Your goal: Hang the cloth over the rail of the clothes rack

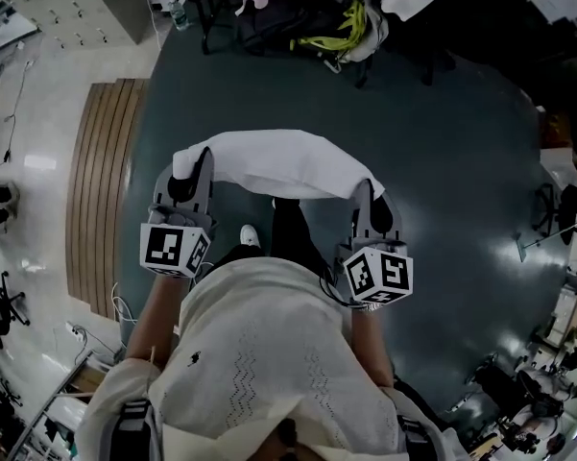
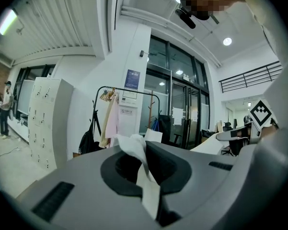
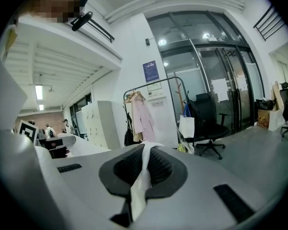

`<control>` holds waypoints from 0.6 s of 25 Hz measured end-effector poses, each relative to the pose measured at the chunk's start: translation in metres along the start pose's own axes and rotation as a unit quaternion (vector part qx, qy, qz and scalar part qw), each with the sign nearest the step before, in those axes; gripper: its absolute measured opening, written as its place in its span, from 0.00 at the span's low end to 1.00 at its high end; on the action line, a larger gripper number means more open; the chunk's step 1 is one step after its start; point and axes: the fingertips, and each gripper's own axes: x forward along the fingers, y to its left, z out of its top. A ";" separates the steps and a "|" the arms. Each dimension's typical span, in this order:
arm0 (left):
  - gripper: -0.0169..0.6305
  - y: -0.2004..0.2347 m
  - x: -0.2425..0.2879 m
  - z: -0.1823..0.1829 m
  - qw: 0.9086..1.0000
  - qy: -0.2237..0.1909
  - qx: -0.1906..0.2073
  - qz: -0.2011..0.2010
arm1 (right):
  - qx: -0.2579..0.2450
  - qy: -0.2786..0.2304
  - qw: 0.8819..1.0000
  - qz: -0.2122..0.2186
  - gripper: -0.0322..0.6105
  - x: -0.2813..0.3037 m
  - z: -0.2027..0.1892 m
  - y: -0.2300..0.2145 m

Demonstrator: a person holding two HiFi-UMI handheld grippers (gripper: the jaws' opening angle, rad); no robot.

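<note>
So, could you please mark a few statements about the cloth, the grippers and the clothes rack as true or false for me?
1. The white cloth spans between the left gripper and the right gripper. True.
2. The cloth lies over the rack's rail. False: it is held in the air, apart from the clothes rack.
3. A pink garment hangs on the rack. True.
4. The left gripper's jaws stand open and empty. False: they are shut on the cloth.
</note>
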 end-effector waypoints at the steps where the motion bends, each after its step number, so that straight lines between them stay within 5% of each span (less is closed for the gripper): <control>1: 0.06 0.002 0.012 0.000 1.000 0.001 0.002 0.001 | -0.001 0.002 1.000 0.001 0.08 0.012 0.000 -0.006; 7: 0.06 0.016 0.114 0.005 1.000 0.014 0.014 0.023 | 0.008 0.012 1.000 0.015 0.08 0.121 0.020 -0.063; 15: 0.06 0.033 0.241 0.047 0.998 -0.002 0.001 0.066 | -0.016 -0.001 0.998 0.064 0.08 0.251 0.100 -0.115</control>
